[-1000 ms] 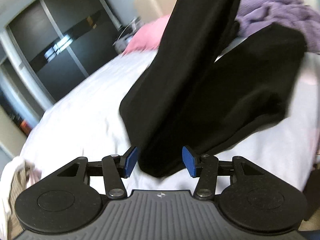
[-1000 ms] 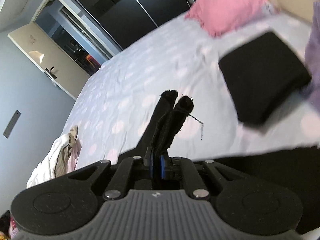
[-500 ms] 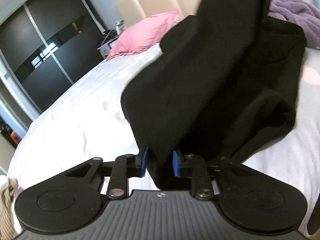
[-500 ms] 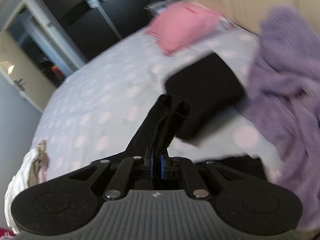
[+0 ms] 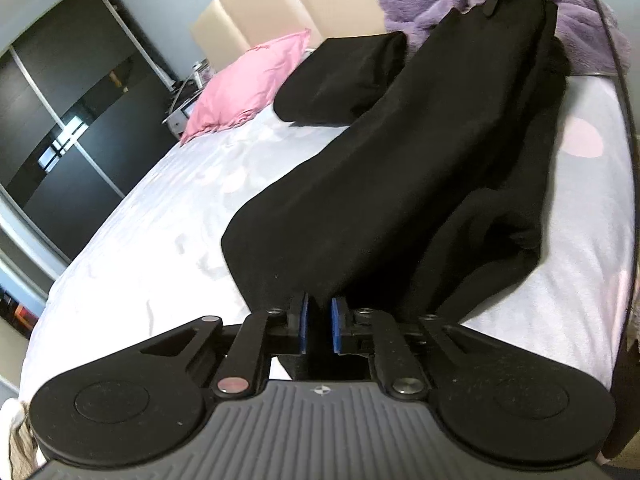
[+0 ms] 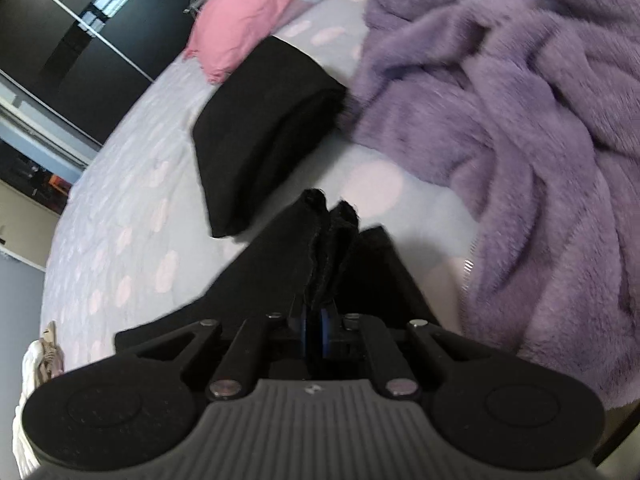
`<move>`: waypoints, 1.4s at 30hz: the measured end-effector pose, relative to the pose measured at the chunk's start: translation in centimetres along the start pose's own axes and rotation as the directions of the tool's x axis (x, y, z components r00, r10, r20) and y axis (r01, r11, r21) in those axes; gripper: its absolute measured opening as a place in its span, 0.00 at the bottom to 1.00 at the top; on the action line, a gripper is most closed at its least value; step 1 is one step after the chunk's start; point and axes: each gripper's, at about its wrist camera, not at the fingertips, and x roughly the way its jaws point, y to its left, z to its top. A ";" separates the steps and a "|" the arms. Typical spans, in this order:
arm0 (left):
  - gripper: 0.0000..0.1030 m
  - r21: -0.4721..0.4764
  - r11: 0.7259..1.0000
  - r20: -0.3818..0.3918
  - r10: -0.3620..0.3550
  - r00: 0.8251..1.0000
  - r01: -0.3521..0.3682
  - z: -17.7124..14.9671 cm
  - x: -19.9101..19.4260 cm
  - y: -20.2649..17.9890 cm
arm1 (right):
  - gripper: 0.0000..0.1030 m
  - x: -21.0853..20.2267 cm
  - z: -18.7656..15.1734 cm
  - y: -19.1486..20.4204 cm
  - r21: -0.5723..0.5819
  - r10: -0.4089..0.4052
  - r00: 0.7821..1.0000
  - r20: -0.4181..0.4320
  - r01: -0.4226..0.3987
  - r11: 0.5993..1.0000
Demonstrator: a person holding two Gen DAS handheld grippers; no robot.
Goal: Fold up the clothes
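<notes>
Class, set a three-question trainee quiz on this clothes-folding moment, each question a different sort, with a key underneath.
1. True or false: the left gripper is clamped on the black garment.
2. Multiple choice: what lies directly beside the folded black pile on its right in the right wrist view? A) purple fleece blanket B) a blue towel C) a cardboard box
3. Fill in: the pillow near the headboard is ____.

Key: 1 true; 2 A; 3 pink.

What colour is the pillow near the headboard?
Pink; the pillow shows best in the left wrist view.
</notes>
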 end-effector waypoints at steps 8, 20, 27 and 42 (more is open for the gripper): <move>0.09 0.029 0.998 0.014 -0.057 0.998 0.056 -0.8 -1.0 -0.7 | 0.24 0.3 -1.5 -1.4 -0.089 -0.162 0.986 0.030 0.164 0.982; 0.09 -0.147 0.986 0.087 -0.066 0.994 0.078 -0.3 -4.5 3.8 | 0.33 -3.1 -3.4 4.4 -0.437 -0.127 0.988 0.089 0.153 0.886; 0.09 -0.273 0.952 -0.018 -0.149 0.989 0.138 -0.7 -1.2 4.8 | 0.32 1.7 -5.0 5.1 -0.419 -0.197 0.980 -0.031 0.166 0.893; 0.08 -0.303 0.939 -0.074 -0.192 0.979 0.161 -2.1 0.4 3.3 | 0.31 2.2 -5.7 0.0 -0.236 -0.164 0.986 0.018 0.163 0.958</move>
